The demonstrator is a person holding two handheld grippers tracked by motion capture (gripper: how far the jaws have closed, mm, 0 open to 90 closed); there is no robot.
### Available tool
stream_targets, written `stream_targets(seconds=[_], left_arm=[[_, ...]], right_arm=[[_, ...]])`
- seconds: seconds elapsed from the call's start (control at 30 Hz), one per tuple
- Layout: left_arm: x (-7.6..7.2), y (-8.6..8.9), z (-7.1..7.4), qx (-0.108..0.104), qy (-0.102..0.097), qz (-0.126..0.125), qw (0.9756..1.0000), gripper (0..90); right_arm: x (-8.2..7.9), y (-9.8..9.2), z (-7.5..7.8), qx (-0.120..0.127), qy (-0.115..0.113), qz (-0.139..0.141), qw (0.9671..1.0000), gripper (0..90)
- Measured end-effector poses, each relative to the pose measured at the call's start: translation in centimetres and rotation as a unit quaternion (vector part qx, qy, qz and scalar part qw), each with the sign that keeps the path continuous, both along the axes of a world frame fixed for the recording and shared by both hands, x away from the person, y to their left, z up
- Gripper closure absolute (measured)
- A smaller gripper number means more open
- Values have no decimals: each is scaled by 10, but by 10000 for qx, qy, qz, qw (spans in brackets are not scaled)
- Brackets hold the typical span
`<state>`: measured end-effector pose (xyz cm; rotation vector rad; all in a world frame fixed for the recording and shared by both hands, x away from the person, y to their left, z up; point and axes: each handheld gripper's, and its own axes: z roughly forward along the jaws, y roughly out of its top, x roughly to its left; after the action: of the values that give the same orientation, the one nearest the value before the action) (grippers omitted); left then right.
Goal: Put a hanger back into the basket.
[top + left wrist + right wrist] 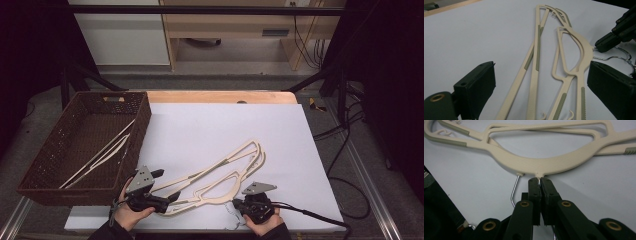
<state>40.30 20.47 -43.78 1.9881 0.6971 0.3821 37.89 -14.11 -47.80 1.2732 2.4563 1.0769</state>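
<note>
Nearest the high camera, at the table's front edge, the person's two hands hold the black grippers; the right gripper (239, 204) sits at the lower middle, its jaws clenched on the thin metal hook wire (539, 180) of a cream plastic clothes hanger with grey-green grip strips (544, 165), the pads pinching the wire just below the hanger's neck; a second hook wire (514, 191) from another hanger beneath bends away just beside the jaws, free of them; the left gripper (167, 199) lies at the lower left, its jaws spread wide apart with the arms of the cream hangers (536, 75) lying between them, the pads clear of the plastic; the stacked hangers (220, 175) rest flat on the white sheet (210, 125) covering the wooden table (220, 96), stretching diagonally from the left gripper towards the sheet's middle; to the left stands a dark brown woven rectangular basket (60, 140), with more cream hangers (102, 155) lying inside it.
</note>
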Motion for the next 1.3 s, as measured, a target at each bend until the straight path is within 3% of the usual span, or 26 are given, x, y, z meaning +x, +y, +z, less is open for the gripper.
stream_targets(seconds=[0.17, 0.27, 0.33, 0.37, 0.53, 0.57, 0.6, 0.67, 0.7, 0.8, 0.87, 0.93, 0.97, 1.0, 1.07, 1.1, 1.27, 1.3], left_arm=[[-1, -4, 1, -23, 50, 25, 10000, 81], [-1, -8, 1, -33, 71, 9, 10000, 84], [-2, -14, 2, -8, 88, -48, 9999, 84], [-3, -18, 2, 6, 100, -93, 9999, 86], [-4, -44, 8, 221, 84, -316, 9992, 99], [-3, -55, 9, 287, 95, -412, 9987, 105], [-3, -55, 9, 287, 95, -412, 9987, 109], [-1, -76, 10, 453, 115, -545, 9974, 120], [-1, -76, 10, 453, 115, -545, 9974, 130], [1, -103, 9, 755, 179, -768, 9940, 161], [2, -110, 8, 826, 203, -824, 9930, 169], [6, -126, 4, 1060, 287, -1004, 9889, 221], [6, -126, 4, 1060, 287, -1004, 9889, 245], [8, -134, 1, 1196, 322, -1098, 9862, 282], [9, -138, -1, 1224, 344, -1094, 9858, 303], [13, -143, -6, 1383, 380, -1139, 9831, 335], [16, -149, -14, 1515, 438, -1154, 9807, 422], [17, -150, -15, 1724, 386, -1199, 9769, 475]], right_arm=[[0, 2, 1, 107, 122, -195, 9997, 892], [0, 1, 2, 60, 123, -204, 9997, 893], [1, 0, 6, 162, 90, -184, 9997, 893], [3, -4, 9, 160, -31, -116, 9998, 893], [5, -9, 23, 218, -120, -126, 9996, 893], [6, -10, 25, 214, -158, -107, 9996, 893], [7, -11, 26, 176, -219, -44, 9996, 893], [8, -11, 30, 176, -202, -5, 9996, 893], [8, -11, 30, 176, -202, -5, 9996, 893], [8, -9, 35, 185, -221, -8, 9996, 893], [9, -11, 37, 135, -285, 80, 9995, 893], [9, -9, 42, 172, -295, 55, 9994, 893], [10, -9, 43, 139, -339, 92, 9993, 893], [10, -9, 44, 119, -358, 98, 9992, 893], [10, -8, 45, 137, -354, 87, 9992, 893], [10, -8, 47, 152, -350, 103, 9992, 894], [10, -9, 48, 189, -352, 94, 9992, 893], [10, -9, 48, 168, -386, 135, 9990, 893]])
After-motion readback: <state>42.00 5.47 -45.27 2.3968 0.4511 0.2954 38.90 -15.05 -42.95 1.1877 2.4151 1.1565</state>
